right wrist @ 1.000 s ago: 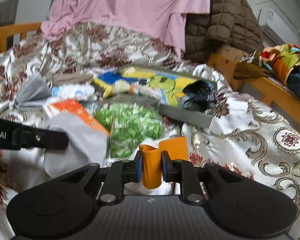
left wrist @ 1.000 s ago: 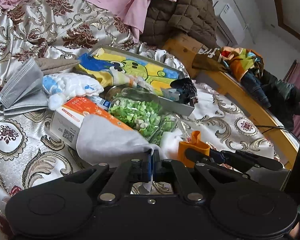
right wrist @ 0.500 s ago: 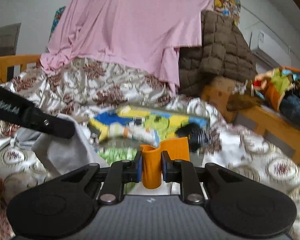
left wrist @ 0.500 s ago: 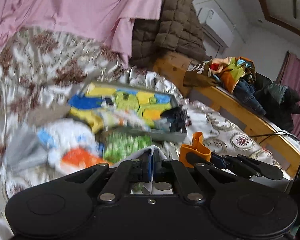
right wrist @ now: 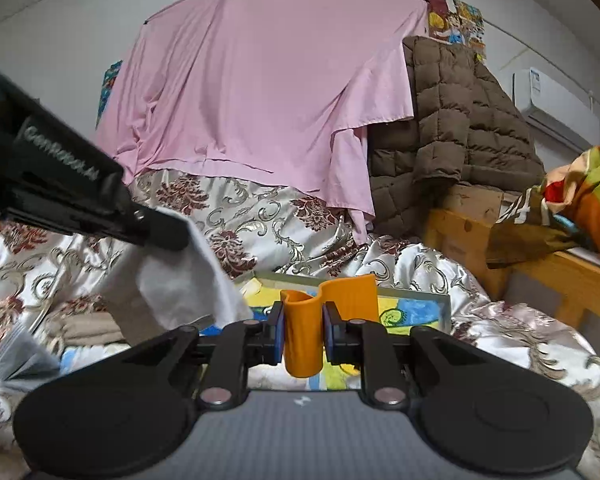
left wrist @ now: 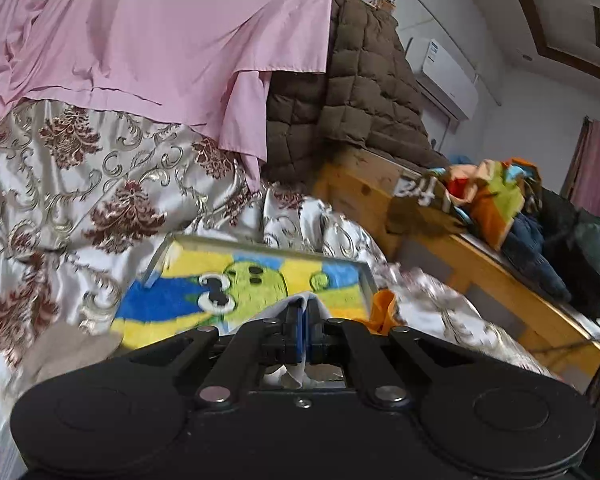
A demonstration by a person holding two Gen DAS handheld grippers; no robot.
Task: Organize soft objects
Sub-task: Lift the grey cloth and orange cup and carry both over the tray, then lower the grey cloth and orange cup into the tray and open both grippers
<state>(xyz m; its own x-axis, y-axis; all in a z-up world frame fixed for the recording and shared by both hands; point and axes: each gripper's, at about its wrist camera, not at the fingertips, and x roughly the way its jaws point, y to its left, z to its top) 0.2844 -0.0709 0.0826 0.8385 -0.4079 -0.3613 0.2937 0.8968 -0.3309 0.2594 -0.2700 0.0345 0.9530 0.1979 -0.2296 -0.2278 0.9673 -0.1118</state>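
My left gripper (left wrist: pixel 303 330) is shut on a white cloth (left wrist: pixel 298 303), whose edge sticks up between the blue pads. From the right wrist view the same left gripper (right wrist: pixel 168 236) hangs at the left with the white cloth (right wrist: pixel 188 280) drooping from it, lifted above the bed. My right gripper (right wrist: pixel 303 334) is shut on a folded orange cloth (right wrist: pixel 302 332) that stands up between its pads; a bit of the orange cloth (left wrist: pixel 382 312) shows in the left wrist view too. Beyond both lies a shallow grey tray (left wrist: pixel 260 246) lined with a yellow, blue and green cartoon towel (left wrist: pixel 236 288).
A patterned satin bedspread (left wrist: pixel 100 184) covers the bed. A pink sheet (right wrist: pixel 260 100) and a brown quilted jacket (right wrist: pixel 460 128) hang at the back. A wooden bed rail (left wrist: pixel 500 280) with piled clothes (left wrist: pixel 508 200) runs along the right. Folded beige cloth (right wrist: pixel 88 326) lies at the left.
Both grippers have risen and moved forward toward the tray, each keeping its cloth. The white cloth has come up off the pile; the box, green bag and masks have dropped out of view.
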